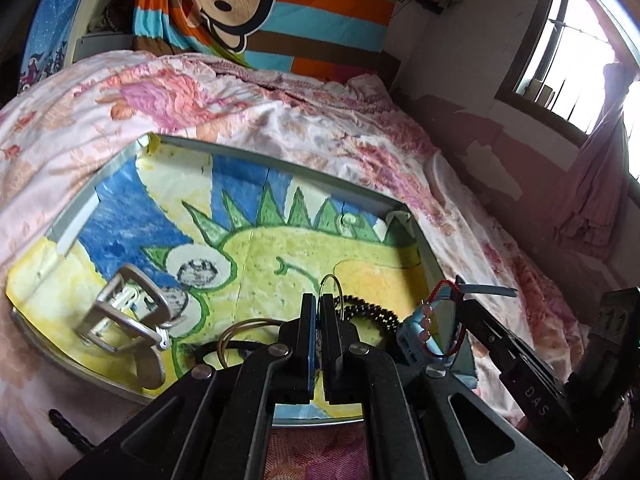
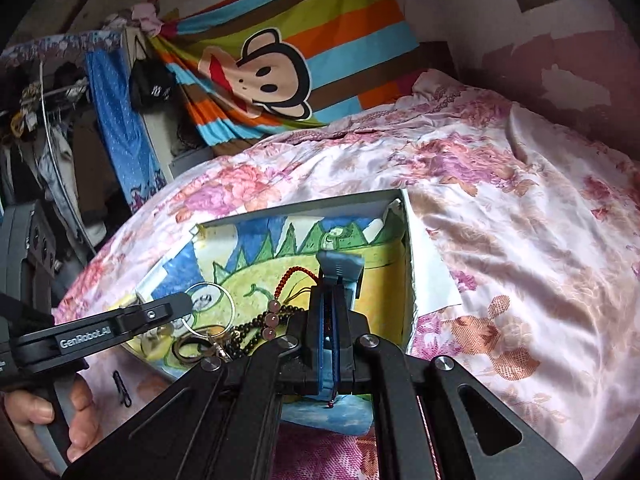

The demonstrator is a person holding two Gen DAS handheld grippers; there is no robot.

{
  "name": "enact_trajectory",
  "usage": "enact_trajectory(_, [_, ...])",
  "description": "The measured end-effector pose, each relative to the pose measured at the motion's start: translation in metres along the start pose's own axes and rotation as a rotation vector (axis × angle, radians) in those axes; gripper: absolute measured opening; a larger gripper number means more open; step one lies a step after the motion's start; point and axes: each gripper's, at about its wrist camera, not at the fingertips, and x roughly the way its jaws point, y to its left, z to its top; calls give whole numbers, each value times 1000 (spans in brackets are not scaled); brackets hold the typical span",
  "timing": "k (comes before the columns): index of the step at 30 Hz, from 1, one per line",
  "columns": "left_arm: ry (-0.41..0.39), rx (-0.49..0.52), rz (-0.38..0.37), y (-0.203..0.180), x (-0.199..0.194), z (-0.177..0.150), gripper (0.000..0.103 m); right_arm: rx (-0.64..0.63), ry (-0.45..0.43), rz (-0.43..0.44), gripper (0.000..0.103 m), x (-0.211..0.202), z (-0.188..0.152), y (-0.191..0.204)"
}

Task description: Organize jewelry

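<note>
Left hand-held gripper (image 1: 319, 300) clamped on thin hoop (image 1: 331, 287) over tray (image 1: 280, 158) on bed (image 1: 320, 120), right hand-held gripper (image 2: 333, 294) closed on red bead bracelet (image 2: 280, 300) above tray, dark bead string (image 1: 370, 312) inside tray, metal stand (image 1: 124, 316) at tray's left

**Colours and patterns noted**

My left claw (image 1: 317, 300) is black with blue pads; my right claw (image 2: 335, 280) the same. The tray (image 1: 276, 156) has a grey rim and a liner painted blue, yellow and green, with a spiky green outline. The thin ring (image 1: 331, 286) reads silver. The bead string (image 2: 256, 326) is dark, near black. The cord bracelet (image 2: 294, 276) is red with pink beads. The bedspread (image 2: 500, 220) is pale pink with rose and peach flowers. The wall cloth (image 1: 320, 8) is striped orange, turquoise, brown, lime, with a cartoon monkey face.
</note>
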Motion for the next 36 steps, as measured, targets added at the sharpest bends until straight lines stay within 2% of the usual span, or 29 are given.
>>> enact_trajectory(9, [55, -55, 34, 10, 5, -1, 4, -6, 3, -12, 5, -5, -1, 1])
enact_trajectory(11, [58, -56, 34, 10, 0, 0, 18, -9, 1, -12, 8, -5, 0, 2])
enact_trajectory(13, [41, -65, 31, 11, -9, 2, 29, -9, -7, -10, 13, -8, 1, 3])
enact_trajectory(15, [12, -69, 30, 11, -19, 4, 36, -11, -16, -9, 20, -11, 1, 5])
enact_trajectory(17, [-14, -80, 31, 12, -31, 5, 51, -12, -27, -9, 26, -17, 2, 7])
enact_trajectory(21, [-67, -110, 19, 13, -58, 9, 68, -23, -59, -13, 40, -34, 5, 14])
enact_trajectory(22, [-81, -109, 25, 12, -66, 9, 75, -29, -69, -17, 43, -41, 5, 17])
enact_trajectory(23, [-94, -107, 36, 11, -74, 9, 83, -33, -79, -20, 50, -48, 6, 21])
enact_trajectory(24, [-111, -103, 47, 10, -82, 9, 86, -36, -88, -20, 58, -54, 6, 23])
enact_trajectory(26, [-153, -88, 64, 8, -103, 9, 97, -41, -106, -14, 67, -67, 7, 29])
enact_trajectory(27, [-171, -82, 70, 7, -112, 8, 100, -46, -114, -9, 74, -75, 8, 33])
enact_trajectory(32, [-259, -34, 140, 4, -164, 1, 103, -122, -148, 14, 92, -117, 10, 63])
enact_trajectory(36, [-295, 17, 182, 5, -198, -13, 103, -201, -167, 9, 99, -150, 7, 88])
